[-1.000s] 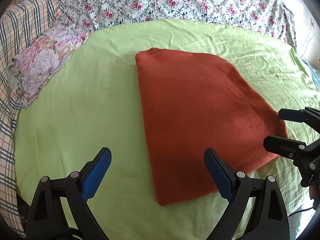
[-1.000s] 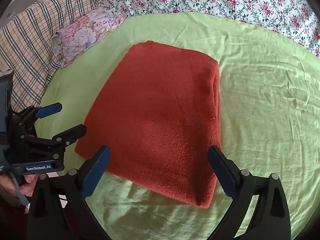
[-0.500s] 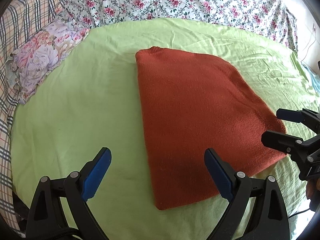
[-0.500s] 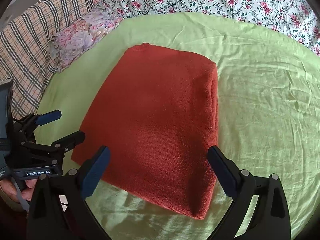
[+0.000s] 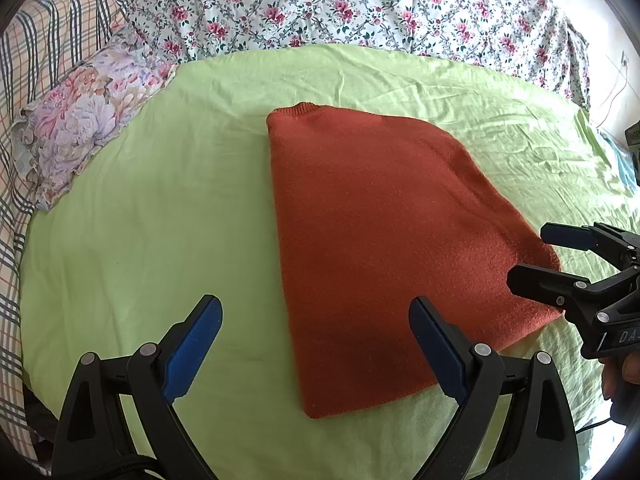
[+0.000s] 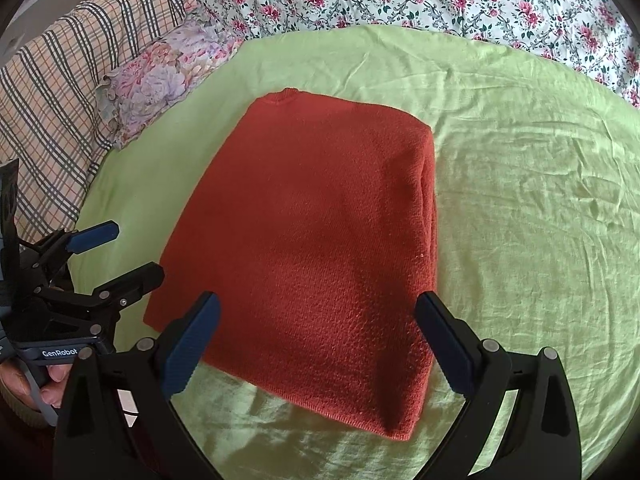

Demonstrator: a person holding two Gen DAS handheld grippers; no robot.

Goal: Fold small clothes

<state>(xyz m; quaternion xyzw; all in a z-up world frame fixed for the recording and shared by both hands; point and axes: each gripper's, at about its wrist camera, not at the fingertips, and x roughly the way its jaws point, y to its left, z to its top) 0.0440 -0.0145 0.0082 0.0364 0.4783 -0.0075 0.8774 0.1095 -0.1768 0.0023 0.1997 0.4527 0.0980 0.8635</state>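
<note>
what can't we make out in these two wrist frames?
- Sleeves of the red sweater: tucked under the folded top layer in both views.
- Layer count: only the stacked right edge shows, in the right wrist view.
- Right gripper label: cut off by the frame edge in the left wrist view.
- Left gripper body and the hand holding it: partly cut off at the left edge of the right wrist view.
- Height of either gripper above the green sheet: cannot tell.
</note>
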